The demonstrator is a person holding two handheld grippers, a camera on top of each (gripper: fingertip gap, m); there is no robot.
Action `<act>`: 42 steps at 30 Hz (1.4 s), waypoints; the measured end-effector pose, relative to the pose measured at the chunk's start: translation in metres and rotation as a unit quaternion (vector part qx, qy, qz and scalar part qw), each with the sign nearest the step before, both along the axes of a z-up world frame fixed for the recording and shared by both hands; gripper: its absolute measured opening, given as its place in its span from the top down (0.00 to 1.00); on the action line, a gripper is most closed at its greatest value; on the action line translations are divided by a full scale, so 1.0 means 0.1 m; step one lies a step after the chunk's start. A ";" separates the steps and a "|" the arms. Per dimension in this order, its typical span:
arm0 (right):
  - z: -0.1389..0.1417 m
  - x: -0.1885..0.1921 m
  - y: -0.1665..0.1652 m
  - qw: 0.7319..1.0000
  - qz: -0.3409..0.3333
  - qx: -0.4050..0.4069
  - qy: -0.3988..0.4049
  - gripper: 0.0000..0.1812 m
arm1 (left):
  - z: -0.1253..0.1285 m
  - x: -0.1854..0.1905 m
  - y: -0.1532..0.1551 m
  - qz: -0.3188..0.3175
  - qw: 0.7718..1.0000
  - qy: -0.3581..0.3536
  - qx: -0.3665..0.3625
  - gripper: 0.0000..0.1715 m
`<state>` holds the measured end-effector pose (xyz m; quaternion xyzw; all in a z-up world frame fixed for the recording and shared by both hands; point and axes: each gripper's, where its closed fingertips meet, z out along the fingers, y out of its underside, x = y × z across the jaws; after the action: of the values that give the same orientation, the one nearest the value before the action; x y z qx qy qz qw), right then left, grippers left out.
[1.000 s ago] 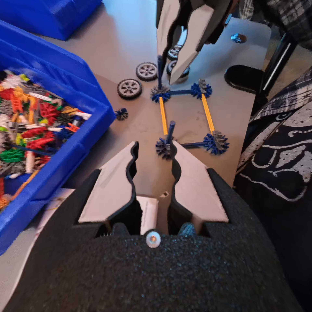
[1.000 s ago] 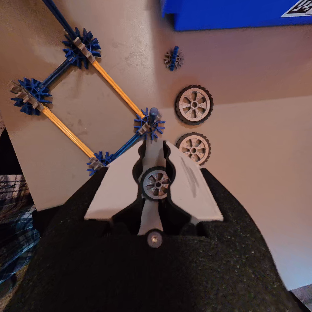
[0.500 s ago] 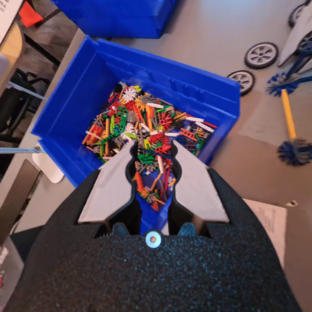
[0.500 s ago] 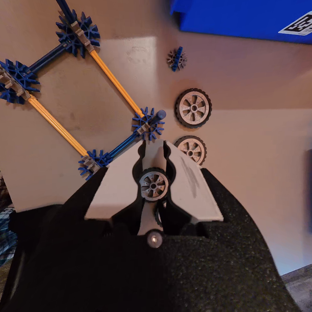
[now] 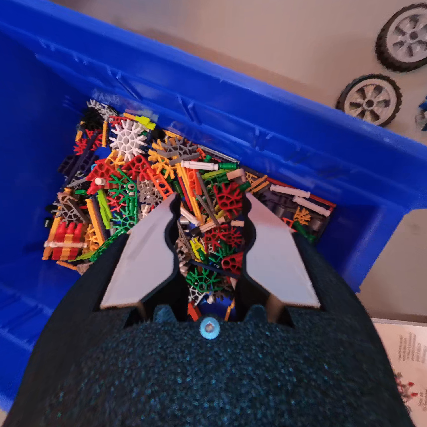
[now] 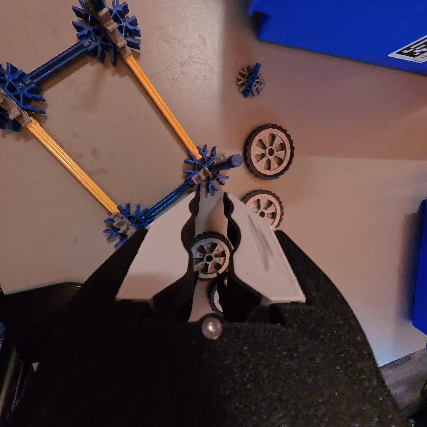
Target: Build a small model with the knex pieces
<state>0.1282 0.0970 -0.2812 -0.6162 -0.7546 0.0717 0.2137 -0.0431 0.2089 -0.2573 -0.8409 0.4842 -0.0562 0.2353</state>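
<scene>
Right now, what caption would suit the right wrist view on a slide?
Right hand-held gripper clamps a small wheel above a blue-and-yellow rod frame, two loose wheels beside it.

1. The blue bin (image 5: 231,99) walls ring a heap of colourful parts (image 5: 161,184) — entry only from above.
2. Two wheels (image 6: 269,151) lie on the table (image 6: 335,208) just beside the rod frame (image 6: 157,99); the passage between is narrow.
3. Toward the table's right edge the surface lies bare — a blue box (image 6: 420,265) stands at that edge.
</scene>
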 end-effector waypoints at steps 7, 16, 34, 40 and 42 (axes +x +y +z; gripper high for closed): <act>0.00 0.00 0.00 1.000 0.002 0.004 0.000 0.89 | -0.17 -0.14 -0.04 -0.001 0.998 0.045 -0.043 0.89; 0.01 0.00 0.00 1.000 0.003 0.005 -0.001 0.89 | 0.19 -0.56 0.31 0.046 0.994 0.092 0.021 0.95; 0.01 -0.01 -0.01 1.000 0.007 0.007 0.001 0.89 | -0.14 -0.16 0.24 -0.056 0.991 0.109 -0.060 0.92; 0.01 0.00 -0.02 1.000 0.009 0.007 0.000 0.89 | -0.12 -0.44 0.57 0.016 0.989 0.146 -0.012 0.94; 0.01 0.00 -0.02 1.000 0.010 0.007 0.001 0.89 | -0.07 -0.51 0.63 0.023 0.987 0.162 0.007 0.94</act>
<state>0.1278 0.0948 -0.2805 -0.6074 -0.7609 0.0687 0.2178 -0.0937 0.2720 -0.2645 -0.8479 0.4970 0.0893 0.1615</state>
